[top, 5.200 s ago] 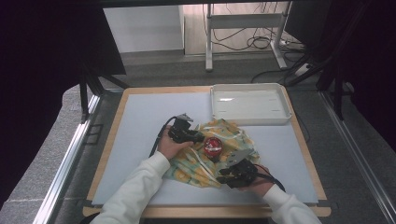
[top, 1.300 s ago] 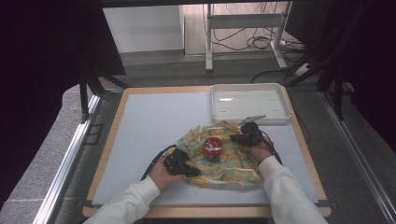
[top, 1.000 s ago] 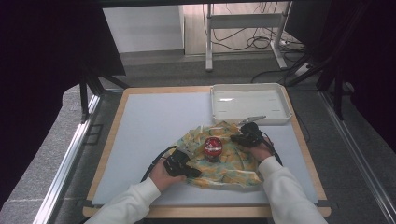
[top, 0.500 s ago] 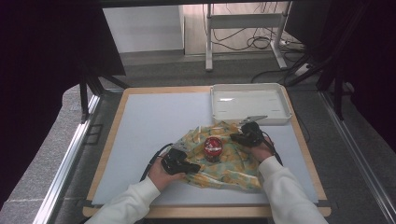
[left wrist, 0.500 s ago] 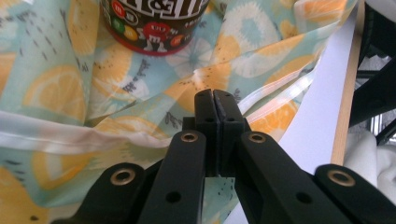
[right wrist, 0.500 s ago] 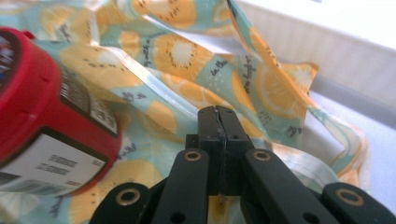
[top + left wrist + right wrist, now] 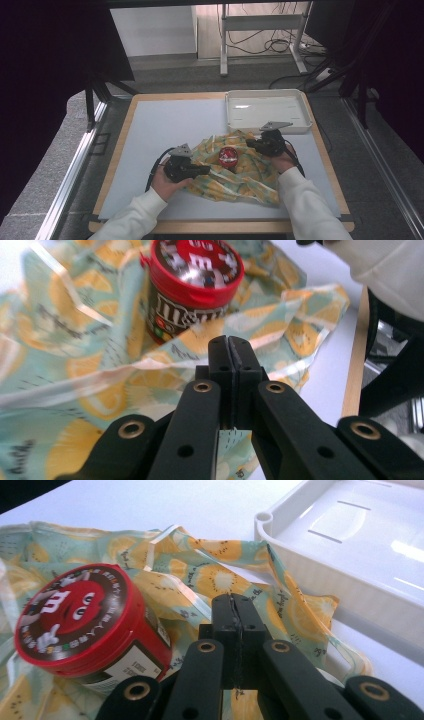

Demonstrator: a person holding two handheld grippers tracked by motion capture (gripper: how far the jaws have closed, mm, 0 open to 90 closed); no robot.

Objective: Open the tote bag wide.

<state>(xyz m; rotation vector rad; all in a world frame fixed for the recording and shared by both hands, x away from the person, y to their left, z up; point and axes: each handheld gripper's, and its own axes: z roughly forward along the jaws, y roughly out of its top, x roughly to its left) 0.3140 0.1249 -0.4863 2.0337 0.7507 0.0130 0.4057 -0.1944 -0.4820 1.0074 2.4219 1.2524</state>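
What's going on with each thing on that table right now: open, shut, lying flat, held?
Left gripper: shut on the cloth's edge.
Right gripper: shut on the cloth's edge.
Lemon-print cloth: crumpled, pinched at two opposite sides, under the tub.
Red-lidded candy tub: lid on, tilted, sitting on the cloth.
White tray: empty, flat on the table beyond the cloth.

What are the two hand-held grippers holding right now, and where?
Both pinch the fruit-print cloth: the left hand-held gripper at its near-left edge, the right hand-held gripper at its edge by the white tray.
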